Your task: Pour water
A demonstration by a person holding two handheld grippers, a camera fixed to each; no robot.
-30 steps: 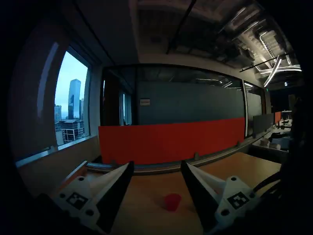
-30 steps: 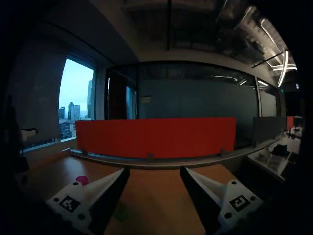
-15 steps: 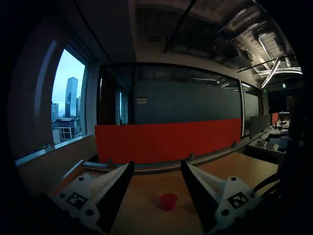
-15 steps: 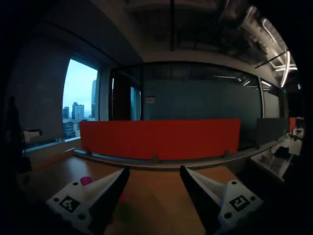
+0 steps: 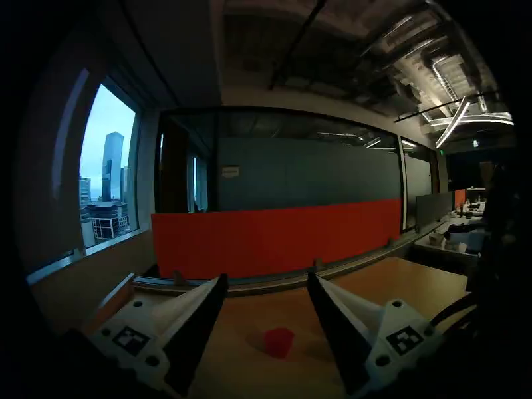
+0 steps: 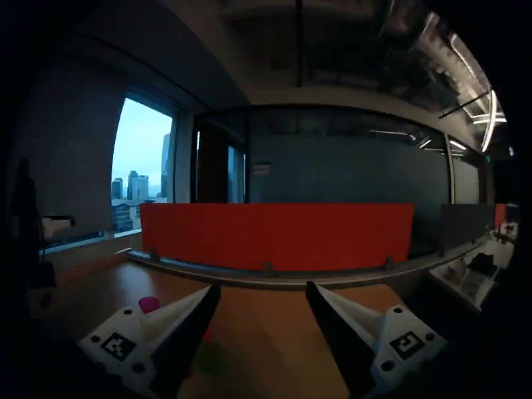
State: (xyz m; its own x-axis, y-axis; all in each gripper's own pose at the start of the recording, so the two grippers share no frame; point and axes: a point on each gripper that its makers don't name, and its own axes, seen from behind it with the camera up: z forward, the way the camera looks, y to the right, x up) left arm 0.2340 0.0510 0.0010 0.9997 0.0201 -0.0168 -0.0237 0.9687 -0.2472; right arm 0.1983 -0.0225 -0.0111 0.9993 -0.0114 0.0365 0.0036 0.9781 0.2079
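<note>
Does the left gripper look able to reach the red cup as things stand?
Probably yes: the left gripper is open and the red cup stands on the desk ahead, with nothing between.

Wooden surface; red divider panel along its far edge; glass wall behind; window far left, towers outside; ceiling light strips far right.

The left gripper was held roughly level and pointing forward, its two white-and-black fingers spread wide apart and pressing on nothing, while the right gripper was held in much the same level pose, its jaws likewise parted wide and gripping nothing.
</note>
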